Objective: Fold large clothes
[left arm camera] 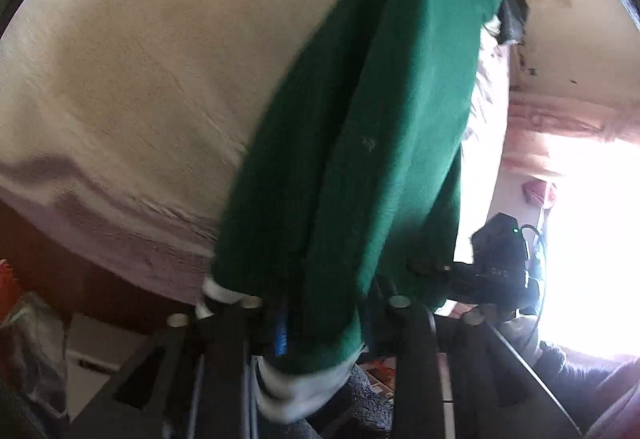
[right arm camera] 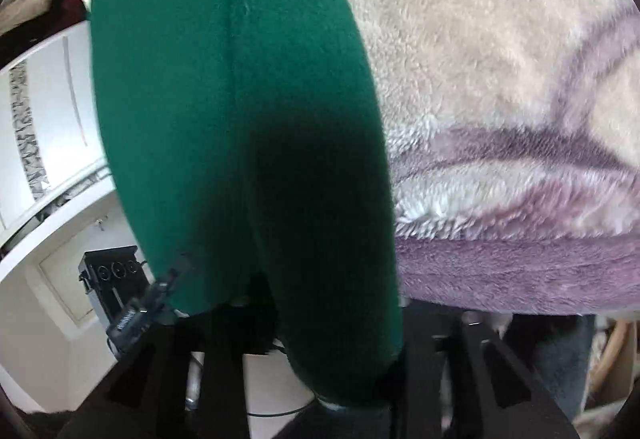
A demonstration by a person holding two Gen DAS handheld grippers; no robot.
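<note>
The dark green knit sweater with white ribbed trim at its collar and cuff hung stretched and lengthwise-folded above a cream and purple fleece blanket, its near end bunched by the camera and its far end by a red cloth.

Black, seemingly matte grippers, silver-capped pins.
</note>
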